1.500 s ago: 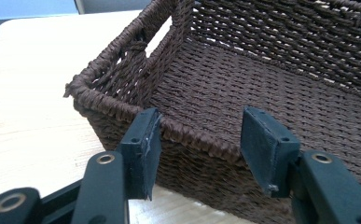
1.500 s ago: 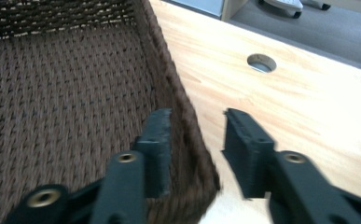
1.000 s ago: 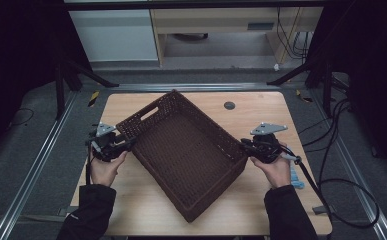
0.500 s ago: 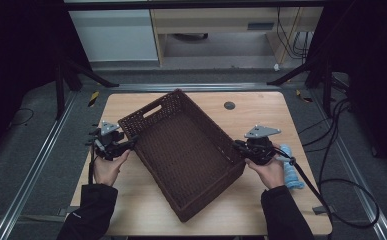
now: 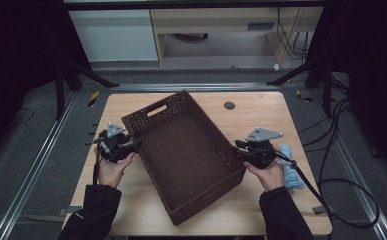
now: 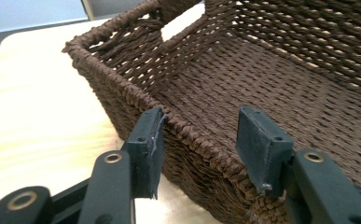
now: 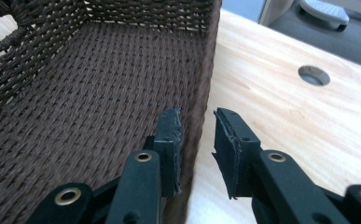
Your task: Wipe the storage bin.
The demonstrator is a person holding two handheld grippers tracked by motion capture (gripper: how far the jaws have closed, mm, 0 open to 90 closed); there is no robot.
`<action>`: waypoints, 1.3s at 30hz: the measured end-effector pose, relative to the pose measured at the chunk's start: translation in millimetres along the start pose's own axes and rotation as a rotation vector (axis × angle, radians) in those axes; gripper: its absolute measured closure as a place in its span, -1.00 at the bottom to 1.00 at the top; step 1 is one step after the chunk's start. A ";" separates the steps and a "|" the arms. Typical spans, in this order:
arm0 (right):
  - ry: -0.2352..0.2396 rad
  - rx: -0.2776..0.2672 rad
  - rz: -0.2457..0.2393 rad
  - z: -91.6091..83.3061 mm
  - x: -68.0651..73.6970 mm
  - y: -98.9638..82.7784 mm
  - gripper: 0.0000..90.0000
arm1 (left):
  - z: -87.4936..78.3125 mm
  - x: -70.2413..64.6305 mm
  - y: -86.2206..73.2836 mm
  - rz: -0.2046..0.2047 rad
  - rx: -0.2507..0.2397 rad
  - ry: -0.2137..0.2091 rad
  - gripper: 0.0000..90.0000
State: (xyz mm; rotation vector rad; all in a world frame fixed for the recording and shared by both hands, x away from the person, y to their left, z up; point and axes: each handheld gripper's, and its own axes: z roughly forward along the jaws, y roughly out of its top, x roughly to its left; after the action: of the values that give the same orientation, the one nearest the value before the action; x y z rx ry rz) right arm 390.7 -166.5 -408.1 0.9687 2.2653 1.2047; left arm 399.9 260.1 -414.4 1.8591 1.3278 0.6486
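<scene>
A dark brown woven basket lies empty and askew on the wooden table. My left gripper straddles the rim of its left long wall. In the left gripper view the basket has one pad against its outer wall, while the other pad hangs free inside; the left gripper is open and its jaws have just been closing. My right gripper straddles the right wall. In the right gripper view the basket wall runs between the pads with a gap on the outer side; the right gripper is open and its jaws have just been opening.
A blue cloth lies on the table beside the right hand. A round hole sits in the tabletop beyond the basket. Cables trail over the floor at the right. Metal rails run along both sides of the table.
The basket's far end has swung a little to the right. The right gripper has edged slightly left with its jaws now parted around the wall. The left hand has hardly moved.
</scene>
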 end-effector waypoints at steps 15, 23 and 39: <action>0.020 0.023 -0.011 18.9 8.6 1.1 0.72 | -4.8 -5.1 0.4 0.016 -0.006 -0.025 -0.01; 0.034 0.020 0.006 10.0 16.7 -4.8 0.65 | -12.1 -17.8 -10.5 0.028 0.009 -0.041 0.11; 0.052 -0.005 0.036 21.1 11.9 5.4 0.61 | 20.8 -6.7 7.4 0.027 -0.009 -0.038 0.19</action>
State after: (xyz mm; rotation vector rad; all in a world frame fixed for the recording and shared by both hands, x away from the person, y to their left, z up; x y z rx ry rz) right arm 397.7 -143.8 -415.5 0.9911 2.2924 1.2645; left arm 417.6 246.6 -420.6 1.8758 1.2754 0.6287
